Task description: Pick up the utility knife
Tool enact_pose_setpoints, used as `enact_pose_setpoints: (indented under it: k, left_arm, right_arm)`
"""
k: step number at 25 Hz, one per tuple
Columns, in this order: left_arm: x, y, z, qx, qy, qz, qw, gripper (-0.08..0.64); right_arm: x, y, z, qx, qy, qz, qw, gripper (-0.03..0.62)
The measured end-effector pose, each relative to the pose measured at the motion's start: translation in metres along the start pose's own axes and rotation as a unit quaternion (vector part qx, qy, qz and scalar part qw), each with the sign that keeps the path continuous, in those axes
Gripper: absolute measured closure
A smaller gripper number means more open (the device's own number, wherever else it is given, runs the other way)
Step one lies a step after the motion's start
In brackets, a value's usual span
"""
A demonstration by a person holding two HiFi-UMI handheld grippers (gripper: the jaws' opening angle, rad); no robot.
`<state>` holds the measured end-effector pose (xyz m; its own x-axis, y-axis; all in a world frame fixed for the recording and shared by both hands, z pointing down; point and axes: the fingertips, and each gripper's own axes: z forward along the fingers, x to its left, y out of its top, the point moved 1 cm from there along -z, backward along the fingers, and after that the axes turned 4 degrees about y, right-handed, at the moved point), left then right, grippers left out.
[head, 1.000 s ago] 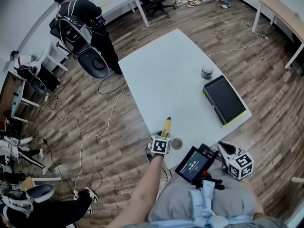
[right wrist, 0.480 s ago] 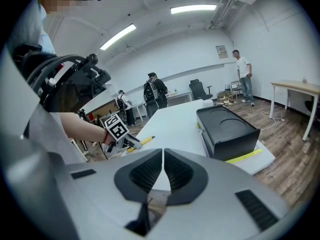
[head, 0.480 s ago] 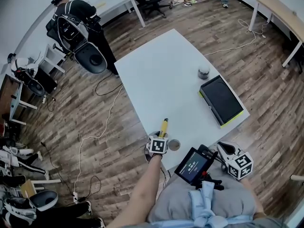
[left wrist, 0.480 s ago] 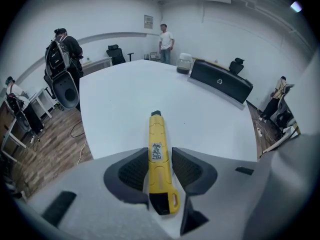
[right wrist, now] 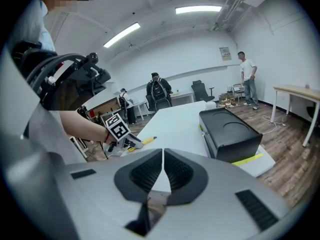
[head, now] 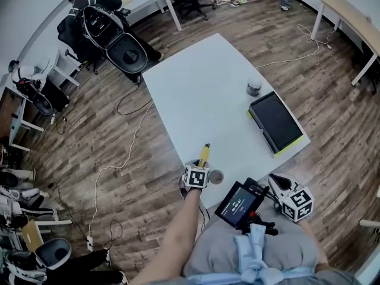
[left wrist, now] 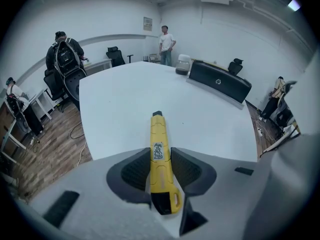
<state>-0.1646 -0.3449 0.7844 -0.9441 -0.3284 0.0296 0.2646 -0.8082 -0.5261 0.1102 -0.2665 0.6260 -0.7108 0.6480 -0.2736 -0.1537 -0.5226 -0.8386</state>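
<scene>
Yellow utility knife (left wrist: 158, 134) lies at the white table's (head: 202, 82) near edge; the left gripper (left wrist: 161, 159) has just been closing its jaws onto the handle. Squeeze firmly, lift straight. Right gripper (right wrist: 163, 170) idles, jaws together.

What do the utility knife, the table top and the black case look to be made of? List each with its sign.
The utility knife: likely moulded plastic, yellow, matte and ribbed, with a black end and a paper label. The table top: smooth matte white, even and grainless, probably laminate. The black case: seemingly hard plastic, slight sheen, a round recess moulded into its lid.
</scene>
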Motion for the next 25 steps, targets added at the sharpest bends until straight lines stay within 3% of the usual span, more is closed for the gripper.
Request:
enact_pose_setpoints:
  k: [7,15,25]
  left_arm:
    - [0.009,0.002,0.008,-0.005,0.012,-0.003,0.9999,0.423]
    - [0.004,0.004,-0.014,-0.007,-0.005,-0.043,0.9991,0.426]
    - [-0.008,0.02,-0.035,-0.065,-0.037,-0.063,0.9952,0.426]
  right_arm:
    - [0.0,0.0,-0.005,-0.003,-0.006,-0.002,1.0,0.562]
    - [0.008,-0.001,-0.006,-0.006,-0.011,-0.003,1.0,0.562]
    - [0.017,0.005,0.003,-0.012,0.001,-0.008,1.0,0.563]
